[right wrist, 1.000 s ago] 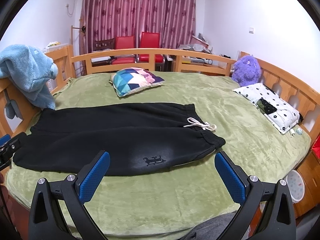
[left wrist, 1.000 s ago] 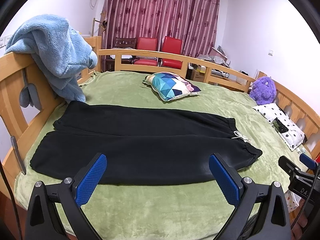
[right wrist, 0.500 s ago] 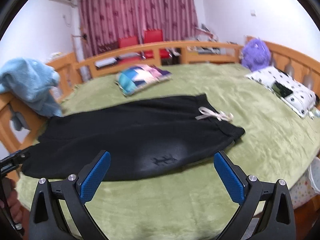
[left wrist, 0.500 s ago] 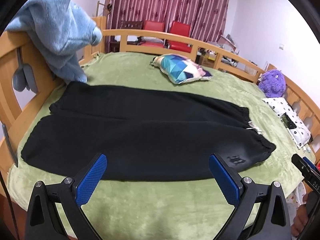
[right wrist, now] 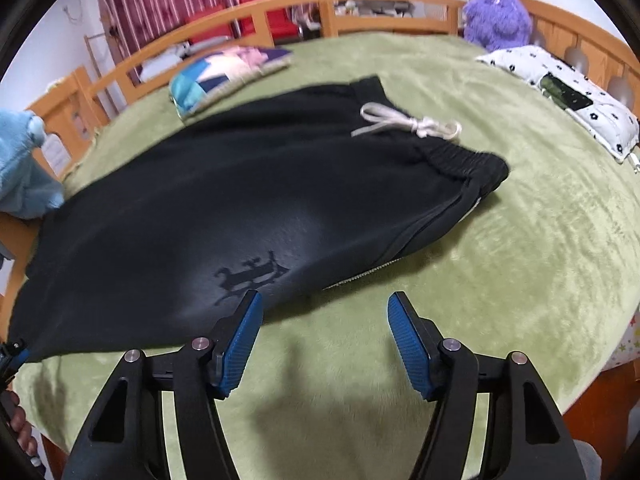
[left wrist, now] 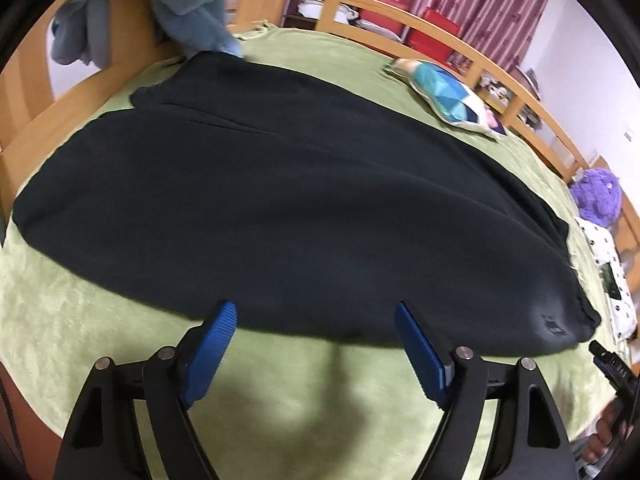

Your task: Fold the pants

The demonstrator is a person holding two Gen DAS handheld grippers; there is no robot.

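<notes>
At the near edge of the bed [left wrist: 80, 320], both grippers hang low over the green blanket, just short of the black pants [left wrist: 300, 208]. The left gripper [left wrist: 316, 344] has its jaws spread but closing, nothing between them but blanket; the right gripper [right wrist: 324, 336] is the same, narrower, closing on empty blanket just beside the hem below the logo [right wrist: 250, 274]. The pants lie flat across the bed, legs stacked lengthwise, waistband with the white drawstring [right wrist: 408, 124] toward the right. The fabric looks thick, soft and floppy, probably light to moderate in weight and not slippery; it will likely sag and drag, so pinching the near long edge at two well-spread points seems best, through all layers if possible. Beyond them lie the patchwork pillow [right wrist: 228, 76], the blue towel [left wrist: 200, 4] on the rail and the purple plush [right wrist: 498, 16]. Compared with a second ago, both cameras sit much lower and closer and tipped further down, the pants fill the view, and both sets of jaws are narrower.
</notes>
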